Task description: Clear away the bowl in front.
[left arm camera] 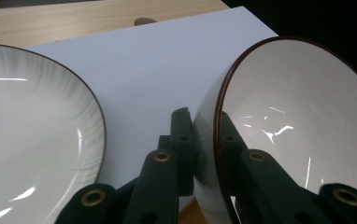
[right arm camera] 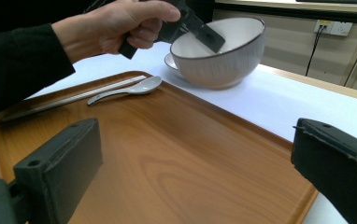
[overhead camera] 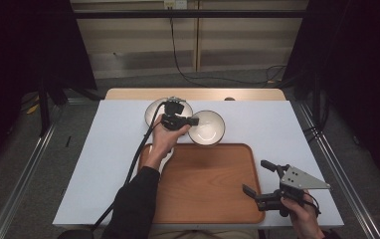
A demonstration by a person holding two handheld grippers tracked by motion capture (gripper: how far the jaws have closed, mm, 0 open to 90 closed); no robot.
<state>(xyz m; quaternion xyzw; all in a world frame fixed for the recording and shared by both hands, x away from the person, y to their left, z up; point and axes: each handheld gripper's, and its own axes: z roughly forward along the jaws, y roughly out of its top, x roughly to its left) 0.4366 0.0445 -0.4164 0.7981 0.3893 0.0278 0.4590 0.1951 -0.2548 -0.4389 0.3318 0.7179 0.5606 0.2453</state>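
A white tabletop point(overhead camera: 103, 149) carries a wooden tray point(overhead camera: 208, 184), the landmark here, with a white bowl point(overhead camera: 207, 127) just beyond its far edge and a plate point(overhead camera: 154, 112) touching that bowl's left side. The left tongs point(overhead camera: 194, 121) pinch the bowl's brown rim, one jaw inside and one outside, tilting it. The right tongs point(overhead camera: 256, 178) hover spread and empty over the tray's near right corner; a spoon point(right arm camera: 130, 90) and chopsticks point(right arm camera: 74, 99) lie along its left edge.

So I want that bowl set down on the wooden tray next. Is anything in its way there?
Mostly no. The left gripper clamps the bowl by its rim just beyond the tray. A spoon and chopsticks lie along the tray's left edge.
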